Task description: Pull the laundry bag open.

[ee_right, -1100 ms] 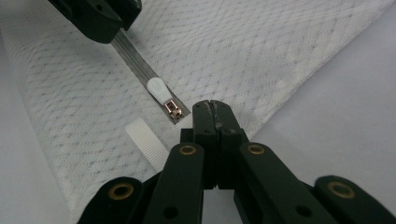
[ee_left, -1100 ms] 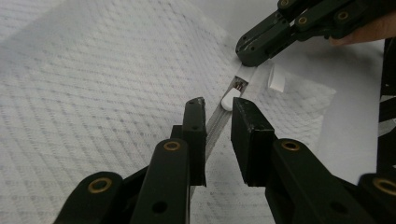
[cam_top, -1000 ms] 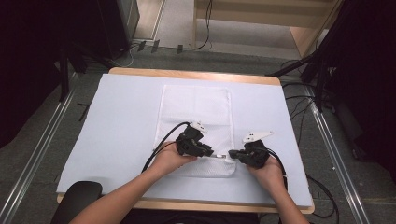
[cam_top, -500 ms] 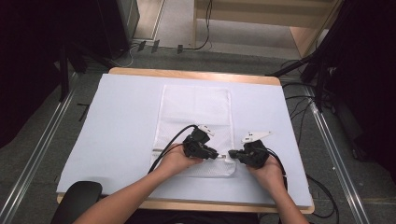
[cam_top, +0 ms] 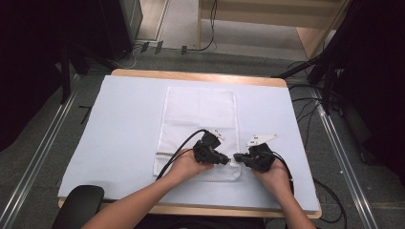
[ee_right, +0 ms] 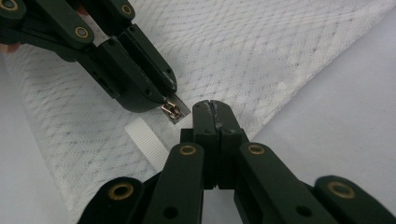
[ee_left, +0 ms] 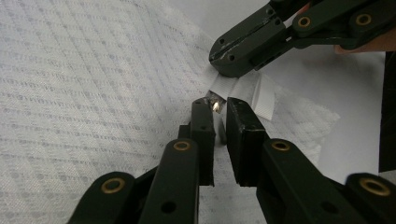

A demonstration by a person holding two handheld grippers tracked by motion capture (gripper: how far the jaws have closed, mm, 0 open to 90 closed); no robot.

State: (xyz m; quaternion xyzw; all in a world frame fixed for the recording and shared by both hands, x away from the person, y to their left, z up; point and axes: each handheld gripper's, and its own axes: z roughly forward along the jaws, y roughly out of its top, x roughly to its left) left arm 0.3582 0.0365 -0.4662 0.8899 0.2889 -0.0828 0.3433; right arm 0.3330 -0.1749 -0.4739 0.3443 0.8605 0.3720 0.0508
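White-covered table (cam_top: 119,124): we log one mesh laundry bag (cam_top: 200,109) lying flat. Right gripper (cam_top: 237,157) pinches its corner tab (ee_left: 243,88); left gripper (cam_top: 227,160), jaws just closing, brackets the zipper pull (ee_right: 172,111), not yet clamped. Zip travel remains.

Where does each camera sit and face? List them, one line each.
High view: above the person's side, looking down on white mesh zip bag; forearms show.
Left gripper view: rides left gripper, jaws just closing, metal zipper pull between.
Right gripper view: rides shut right gripper, faces bag.
Shared: both gripper views show the pull.
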